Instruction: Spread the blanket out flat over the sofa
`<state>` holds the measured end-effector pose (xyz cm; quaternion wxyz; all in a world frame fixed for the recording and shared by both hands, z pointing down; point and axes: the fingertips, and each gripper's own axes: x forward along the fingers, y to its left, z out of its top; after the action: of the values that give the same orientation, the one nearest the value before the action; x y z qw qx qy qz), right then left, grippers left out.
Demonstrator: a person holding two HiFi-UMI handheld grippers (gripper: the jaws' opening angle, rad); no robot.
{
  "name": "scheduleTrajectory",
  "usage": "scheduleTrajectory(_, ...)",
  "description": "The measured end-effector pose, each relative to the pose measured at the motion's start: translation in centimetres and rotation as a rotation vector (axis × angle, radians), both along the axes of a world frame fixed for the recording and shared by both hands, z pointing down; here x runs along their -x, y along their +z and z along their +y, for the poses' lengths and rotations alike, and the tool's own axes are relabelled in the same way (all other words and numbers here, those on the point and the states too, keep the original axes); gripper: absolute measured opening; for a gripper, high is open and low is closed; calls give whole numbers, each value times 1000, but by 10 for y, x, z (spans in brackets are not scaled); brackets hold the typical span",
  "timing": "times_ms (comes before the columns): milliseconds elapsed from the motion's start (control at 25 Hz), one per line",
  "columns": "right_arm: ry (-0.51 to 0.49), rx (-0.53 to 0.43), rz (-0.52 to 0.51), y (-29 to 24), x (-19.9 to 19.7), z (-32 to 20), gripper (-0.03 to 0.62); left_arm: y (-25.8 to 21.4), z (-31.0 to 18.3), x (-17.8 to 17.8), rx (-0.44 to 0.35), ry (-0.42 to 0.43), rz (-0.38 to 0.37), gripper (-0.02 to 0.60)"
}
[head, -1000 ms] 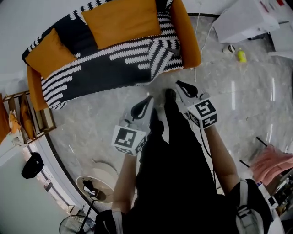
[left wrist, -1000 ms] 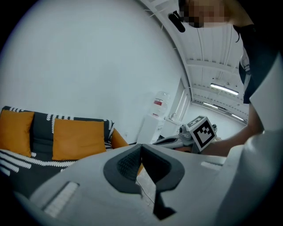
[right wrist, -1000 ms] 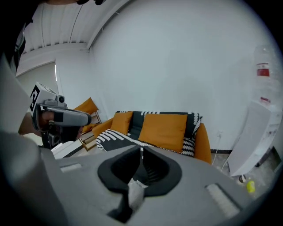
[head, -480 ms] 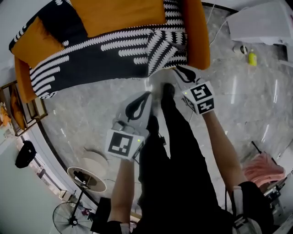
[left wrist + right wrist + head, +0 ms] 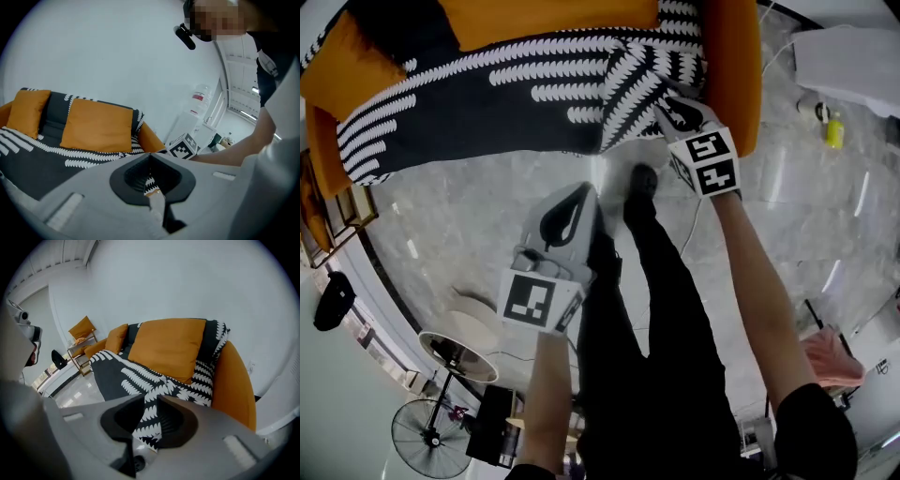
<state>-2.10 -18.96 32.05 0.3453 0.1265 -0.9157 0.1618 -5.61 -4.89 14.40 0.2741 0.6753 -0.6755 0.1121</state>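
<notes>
The left gripper (image 5: 580,192) hangs over the marble floor (image 5: 469,220) with its jaws pressed together and empty, well short of the sofa (image 5: 733,56); farther out, the right gripper (image 5: 664,97) sits at the front right corner of the blanket (image 5: 487,117), jaws opening with that hanging fold between them; the blanket lies along the seat, its long axis running from armrest to armrest.

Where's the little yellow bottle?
In the head view the yellow bottle is on the marble floor at the far right, just right of the orange arm of the sofa and near the white box.
</notes>
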Motion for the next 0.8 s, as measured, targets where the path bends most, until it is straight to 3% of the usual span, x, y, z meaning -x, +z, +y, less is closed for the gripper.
scheduleTrajectory(360,-115,-54,120,64,43,-27,84,30,-15,16,48,15,26,11)
scheduleTrajectory(800,-165,-4,141,117,63,-48,98,55,-25,8,77,-2,32,11)
